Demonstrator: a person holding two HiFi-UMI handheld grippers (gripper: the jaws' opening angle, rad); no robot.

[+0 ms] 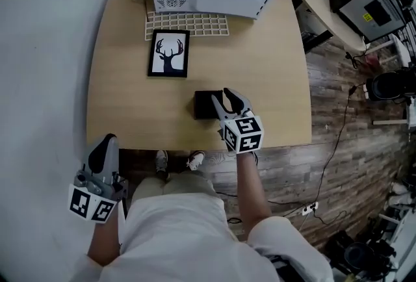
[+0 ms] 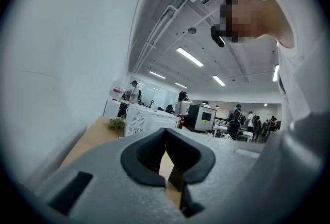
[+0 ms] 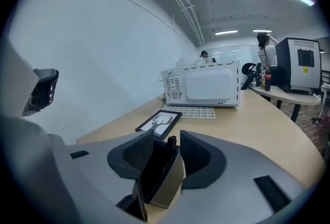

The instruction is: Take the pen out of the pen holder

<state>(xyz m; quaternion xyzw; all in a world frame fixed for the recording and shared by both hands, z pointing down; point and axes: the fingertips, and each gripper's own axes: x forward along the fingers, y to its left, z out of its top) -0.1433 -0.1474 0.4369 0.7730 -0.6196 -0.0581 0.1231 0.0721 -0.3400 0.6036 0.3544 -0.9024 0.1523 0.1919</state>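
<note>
Table [image 1: 273, 66]: black pen holder [image 1: 205, 106] sits near the front edge. Left gripper [image 2: 165, 132] is off the table, jaws together, empty. Right gripper [image 3: 166, 138] is down over the holder, jaws part open either side of the one dark pen [image 3: 171, 141] standing inside, not clamped. Step looks like the grasp; next, pinch the pen top and lift straight up.

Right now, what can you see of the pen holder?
The pen holder is a small dark rectangular box, its side looking tan in the right gripper view. It stands on the table near the front edge, a dark pen poking from it. The right gripper straddles its top, jaws apart, contact unclear.
</note>
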